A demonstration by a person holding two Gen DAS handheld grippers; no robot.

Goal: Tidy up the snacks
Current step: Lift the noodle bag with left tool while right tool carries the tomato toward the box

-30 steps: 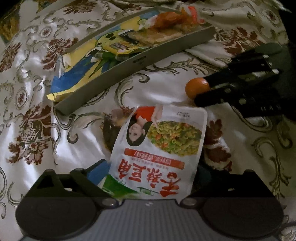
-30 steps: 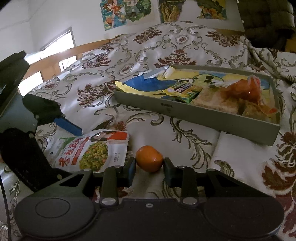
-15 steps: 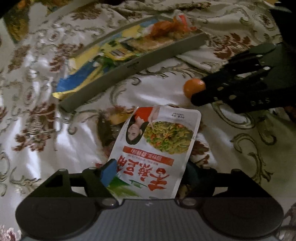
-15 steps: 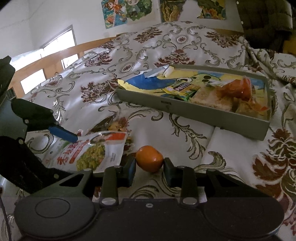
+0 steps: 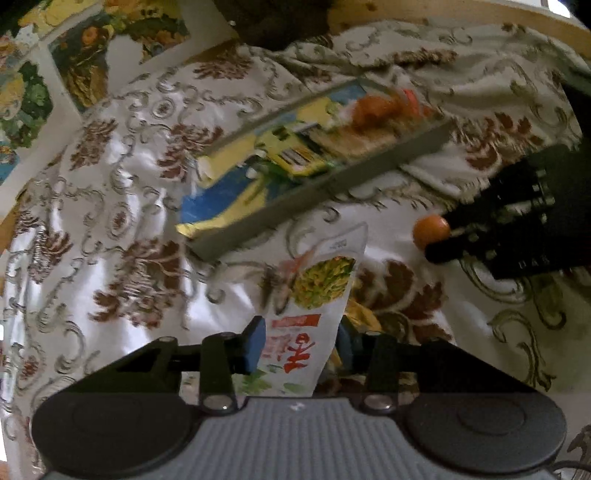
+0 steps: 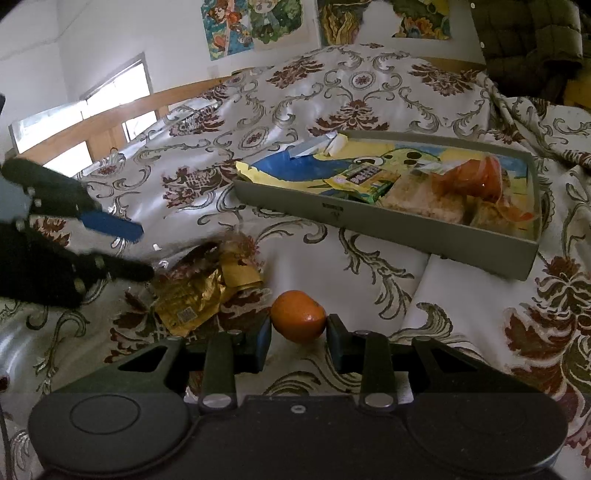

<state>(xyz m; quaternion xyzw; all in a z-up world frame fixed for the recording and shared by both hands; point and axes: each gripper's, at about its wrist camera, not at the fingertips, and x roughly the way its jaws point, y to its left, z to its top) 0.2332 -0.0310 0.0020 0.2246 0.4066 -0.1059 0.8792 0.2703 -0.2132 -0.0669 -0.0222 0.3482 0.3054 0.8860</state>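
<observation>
Left gripper [image 5: 300,349] closing on snack packet [image 5: 310,295] (bowed, lifting); may slip. Right gripper [image 6: 298,338] pinches orange [image 6: 298,320]; may roll free before tray [image 6: 388,225].

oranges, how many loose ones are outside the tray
1. The orange sits on the cloth in front of the gray tray, between the fingers of the right hand-held gripper. Others may be hidden among the snacks inside the tray.

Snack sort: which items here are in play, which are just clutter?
In play: snack pouch between the closing left hand-held gripper; orange in the right hand-held gripper; grey tray; gold wrapper.
Clutter: floral bedspread, wall posters.
</observation>
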